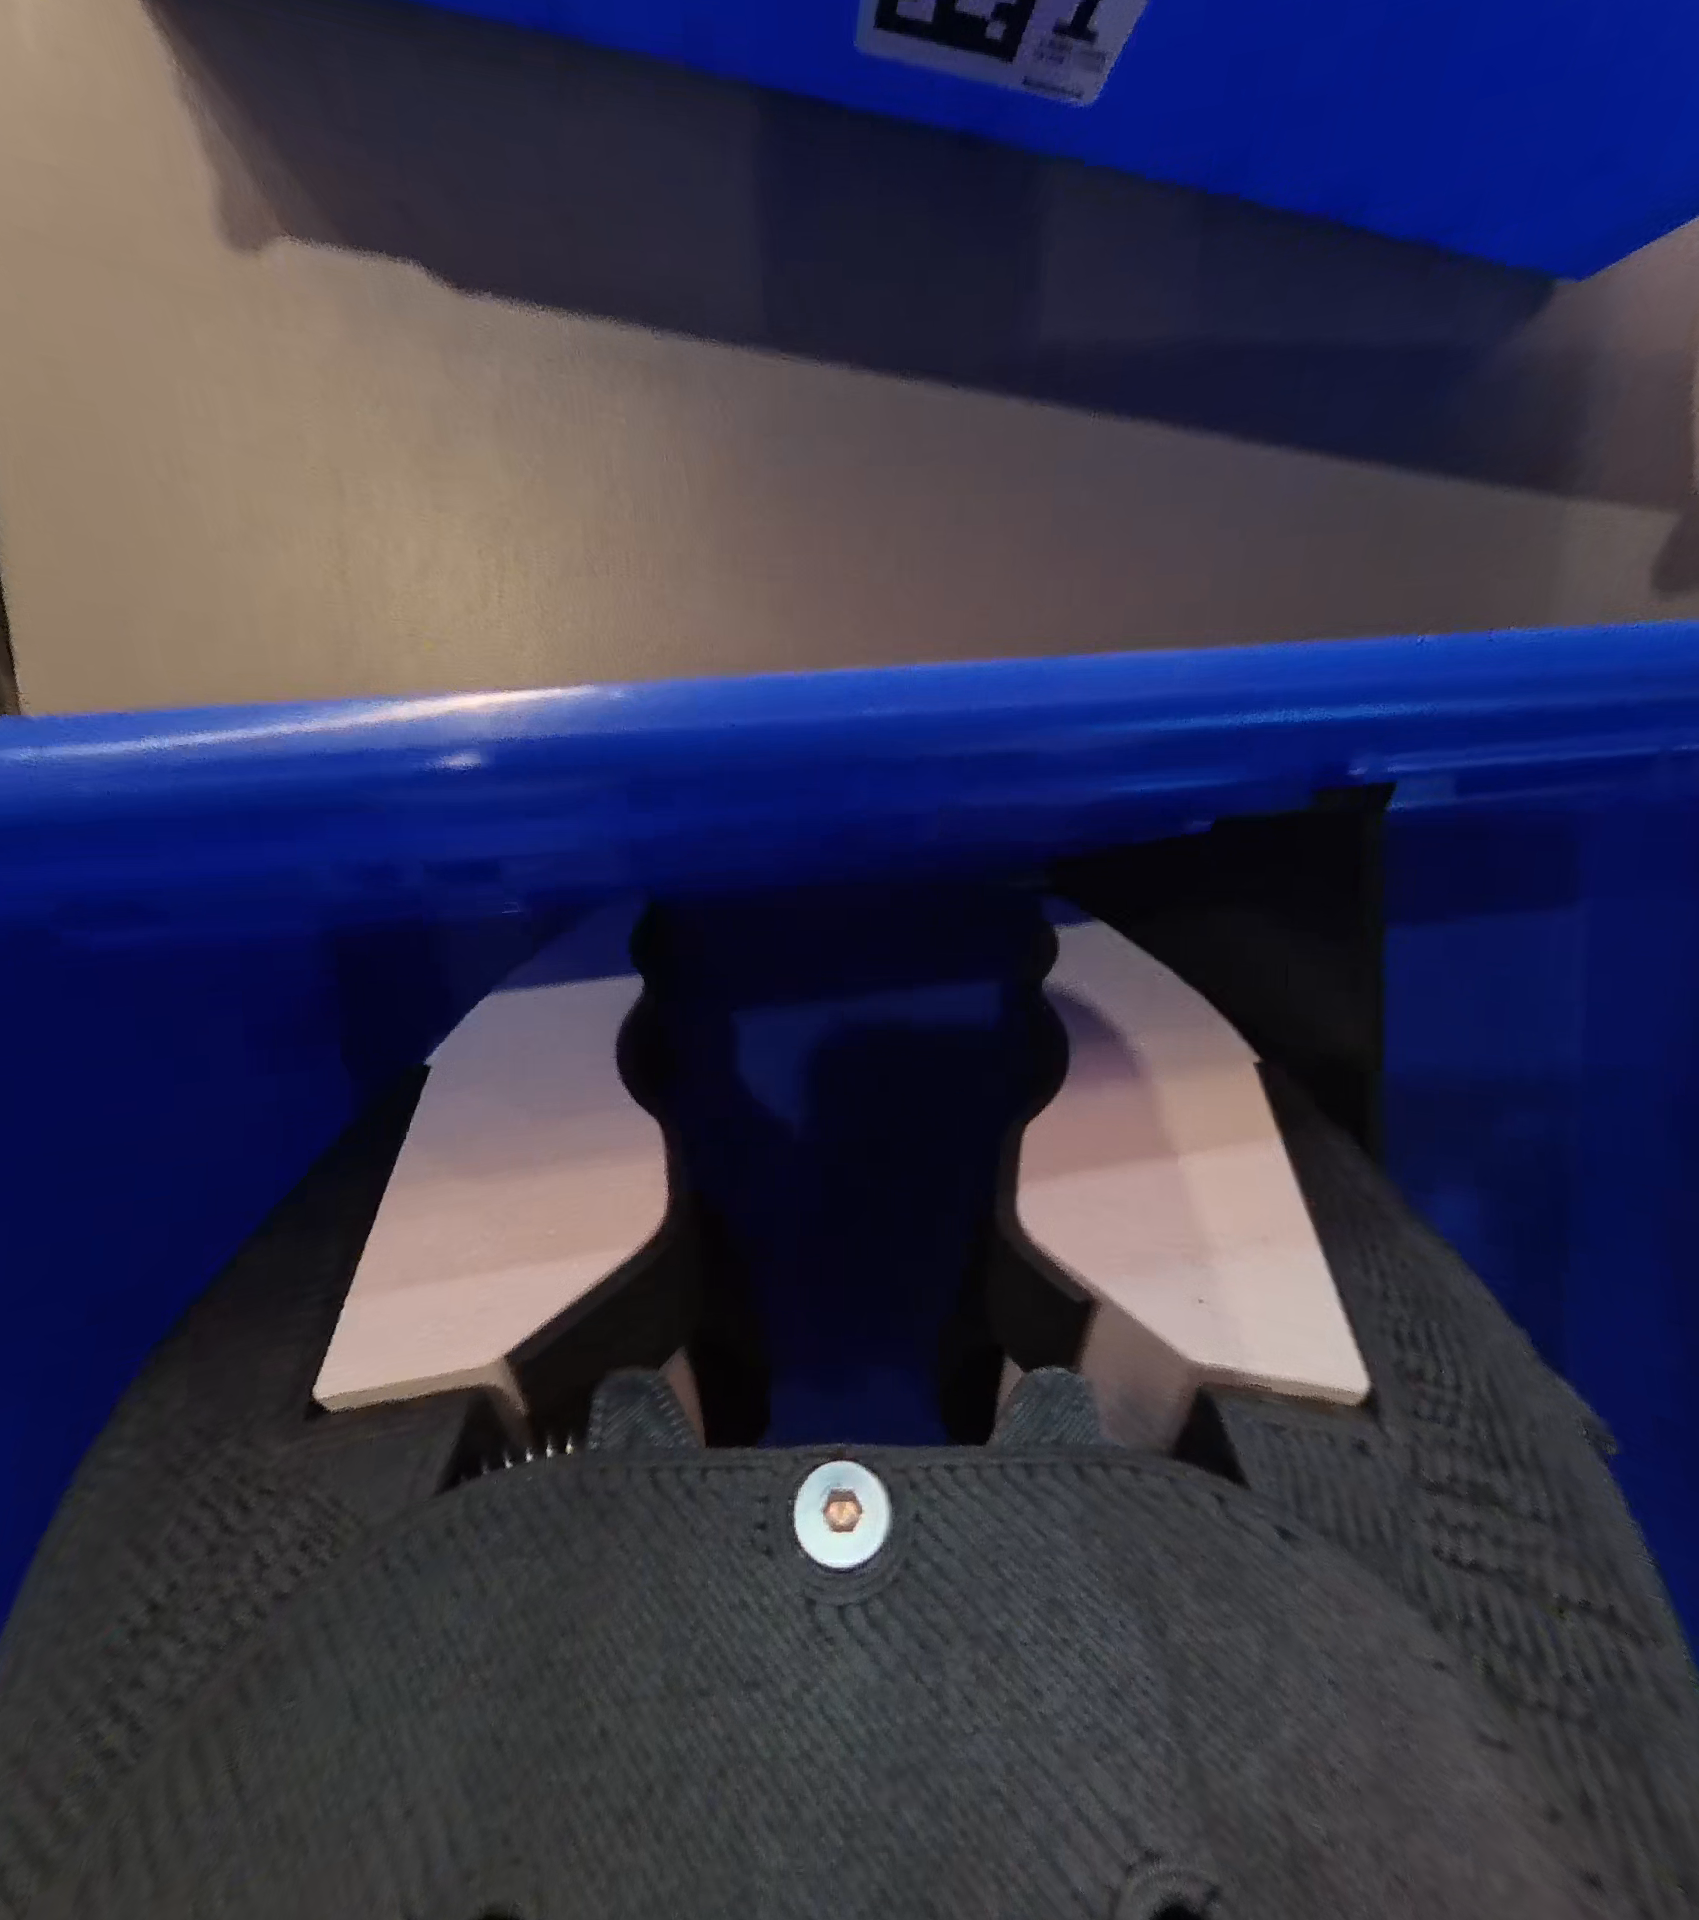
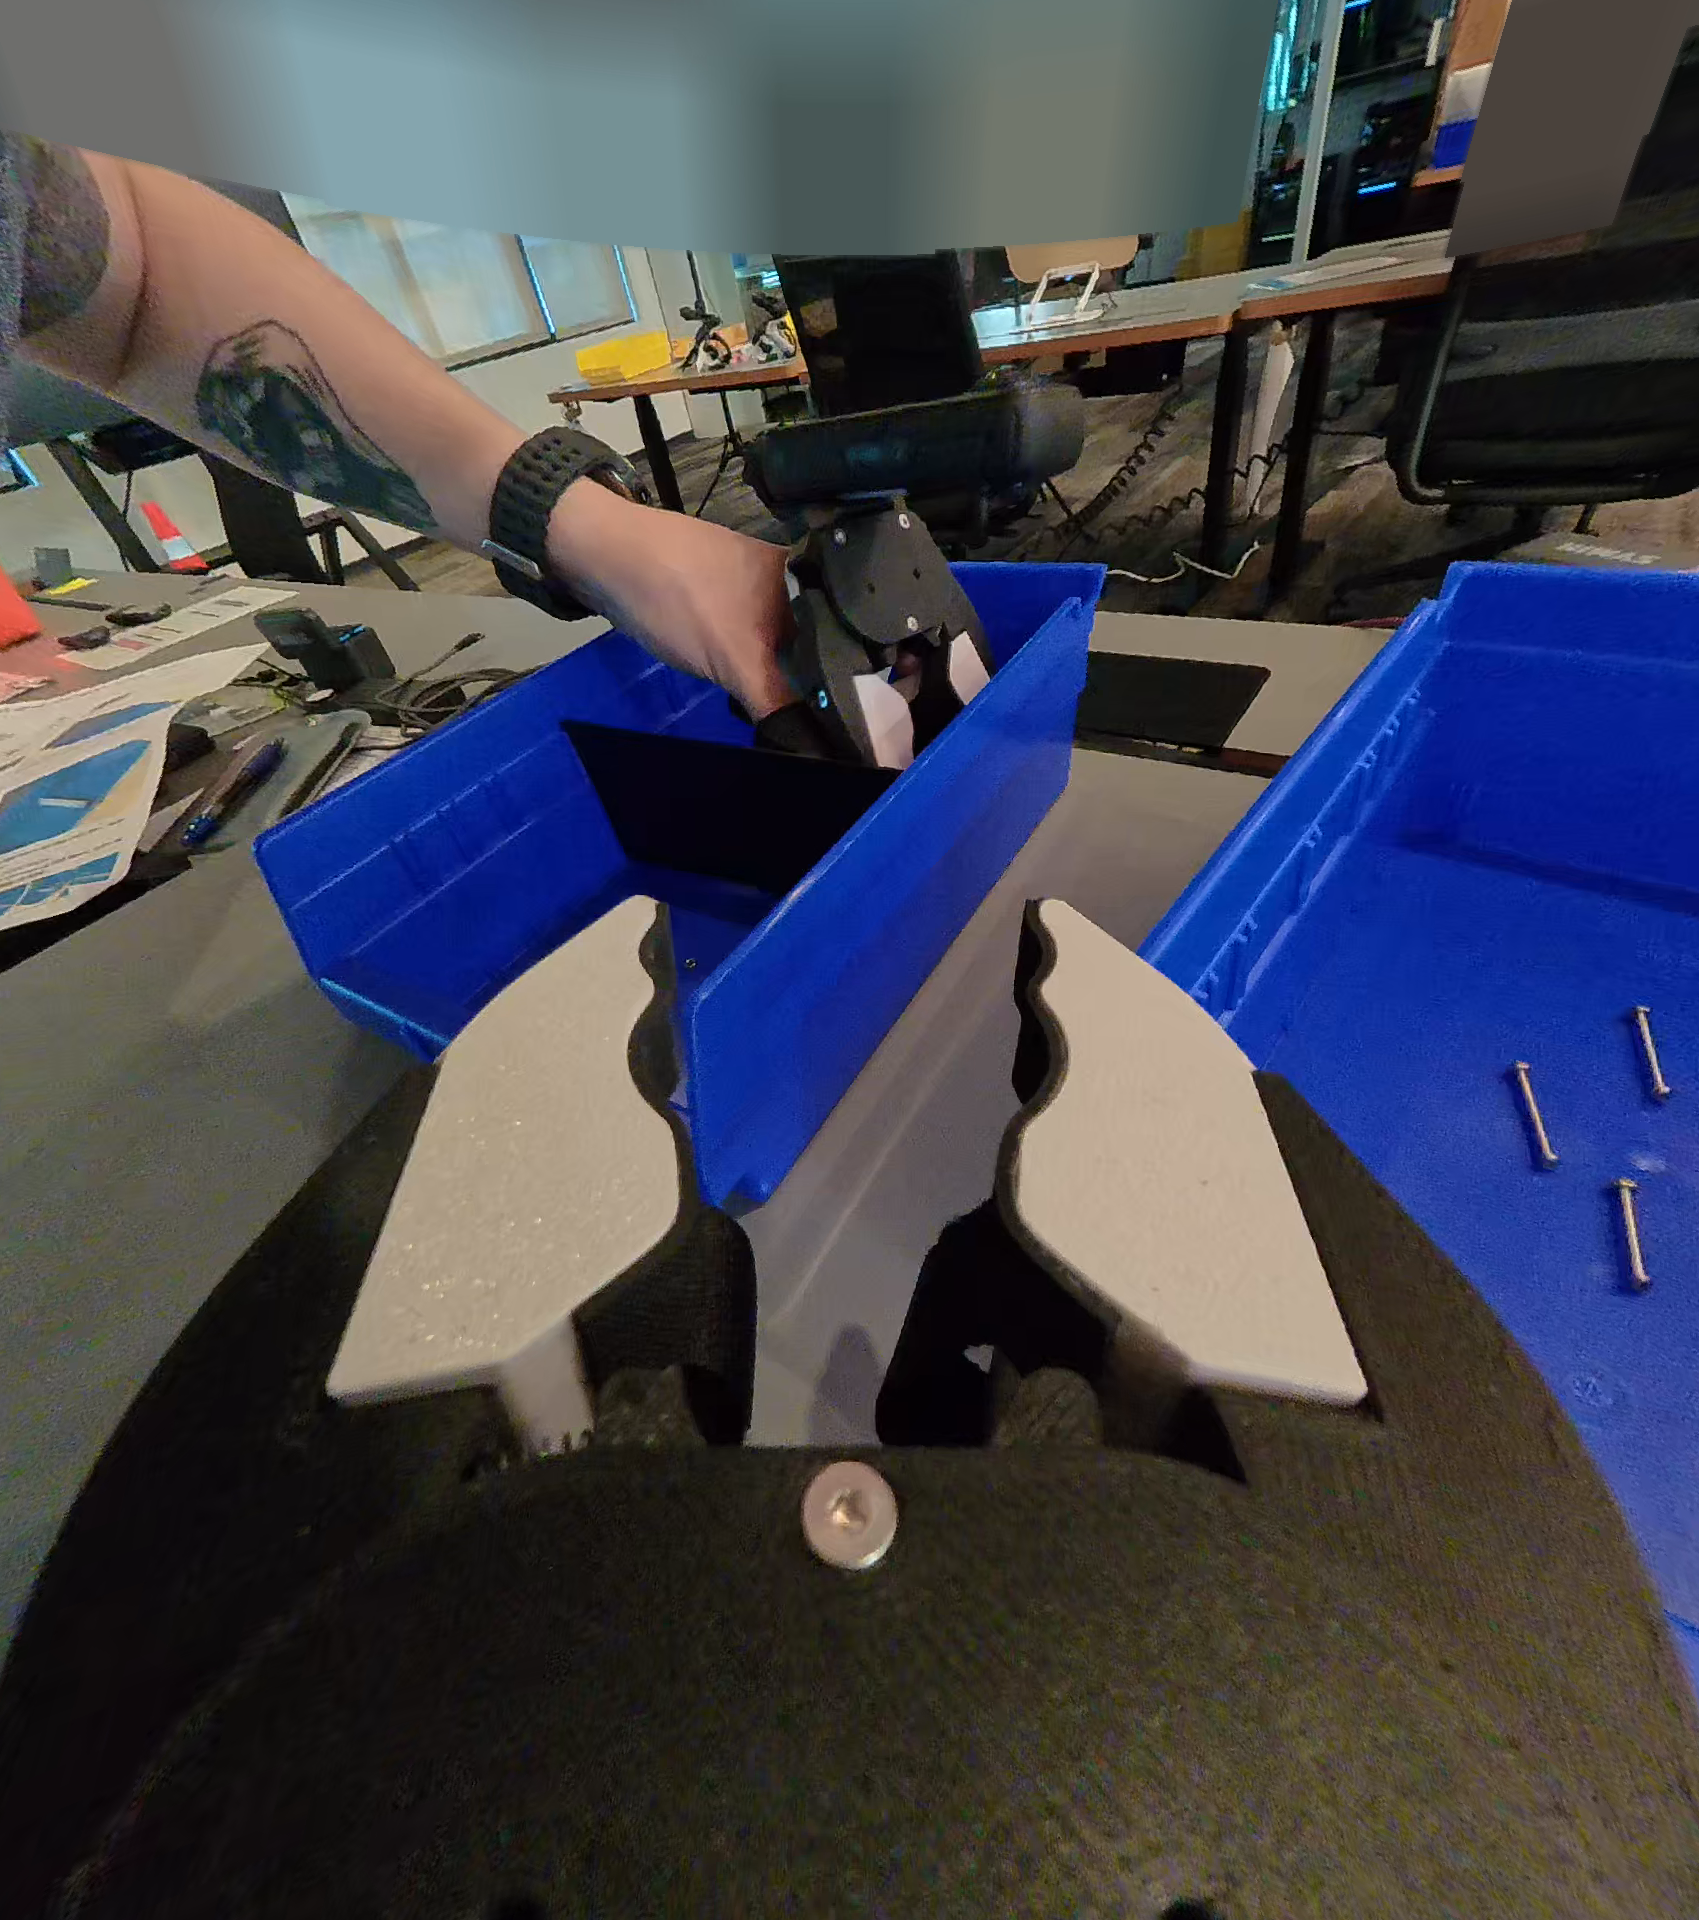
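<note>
My left gripper [image 1: 845,966] is open and empty inside a long blue bin [image 1: 616,769]. Its fingertips reach up to the bin's side wall, just under the rim. A black divider [image 1: 1271,935] stands close beside its right finger. In the right wrist view a hand holds this gripper [image 2: 886,686] at the far end of the same bin [image 2: 876,935], behind the divider [image 2: 720,810]. My right gripper [image 2: 845,925] is open and empty. It hovers over the bin's near right corner and the gap to a wider blue bin [image 2: 1447,831].
The wider bin holds three loose metal bolts [image 2: 1536,1117]; its outer wall with a white label [image 1: 990,42] fills the top of the left wrist view. Both bins stand on a grey table [image 2: 97,1195]. Papers, a pen and cables [image 2: 232,779] lie at the left. Desks and chairs stand behind. Spacing between my two grippers at the tips: around 20 cm.
</note>
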`<state>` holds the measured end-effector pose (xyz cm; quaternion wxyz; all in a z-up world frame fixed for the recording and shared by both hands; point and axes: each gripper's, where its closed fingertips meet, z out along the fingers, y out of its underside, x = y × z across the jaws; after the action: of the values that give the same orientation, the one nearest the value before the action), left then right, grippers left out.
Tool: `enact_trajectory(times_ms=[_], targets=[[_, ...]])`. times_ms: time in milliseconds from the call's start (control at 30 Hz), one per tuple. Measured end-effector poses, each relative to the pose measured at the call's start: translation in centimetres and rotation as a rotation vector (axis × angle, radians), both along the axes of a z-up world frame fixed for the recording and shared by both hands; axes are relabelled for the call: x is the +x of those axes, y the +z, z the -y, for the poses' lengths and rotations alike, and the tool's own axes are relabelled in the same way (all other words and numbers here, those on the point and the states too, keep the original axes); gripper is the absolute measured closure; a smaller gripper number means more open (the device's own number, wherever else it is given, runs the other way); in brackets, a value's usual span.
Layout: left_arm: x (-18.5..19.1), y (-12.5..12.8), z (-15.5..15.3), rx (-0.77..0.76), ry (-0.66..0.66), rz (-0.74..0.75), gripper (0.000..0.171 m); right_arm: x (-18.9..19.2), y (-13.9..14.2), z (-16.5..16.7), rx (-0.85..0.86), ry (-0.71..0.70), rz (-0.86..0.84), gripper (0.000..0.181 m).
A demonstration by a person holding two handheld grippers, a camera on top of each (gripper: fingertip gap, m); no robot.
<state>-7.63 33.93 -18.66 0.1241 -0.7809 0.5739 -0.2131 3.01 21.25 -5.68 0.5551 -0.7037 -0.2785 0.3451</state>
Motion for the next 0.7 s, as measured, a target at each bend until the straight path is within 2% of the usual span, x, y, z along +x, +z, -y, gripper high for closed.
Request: enact_trajectory(times_ms=[133, 167, 200, 233, 567, 700], targets=[[0.3, -0.1, -0.1, 0.019, 0.024, -0.005, 0.106, -0.1, -0.3, 0.2, -0.004, 0.000, 0.003, 0.118], [0.2, -0.2, -0.4, 0.040, 0.052, -0.014, 0.102, -0.2, -0.4, 0.2, -0.006, 0.001, 0.004, 0.118], [0.1, -0.3, -0.9, 0.070, 0.089, -0.031, 0.091, -0.3, -0.5, 0.2, -0.008, 0.002, 0.003, 0.118], [0.1, -0.4, -1.0, 0.087, 0.093, -0.039, 0.090, -0.3, -0.5, 0.3, -0.009, 0.003, 0.001, 0.118], [0.1, -0.6, -1.1, 0.121, 0.094, -0.089, 0.090, -0.6, -0.3, 0.4, -0.006, 0.008, -0.006, 0.120], [-0.3, -0.7, -1.2, 0.125, 0.116, -0.117, 0.097, -0.8, -0.4, 0.7, -0.011, 0.016, -0.009, 0.120]])
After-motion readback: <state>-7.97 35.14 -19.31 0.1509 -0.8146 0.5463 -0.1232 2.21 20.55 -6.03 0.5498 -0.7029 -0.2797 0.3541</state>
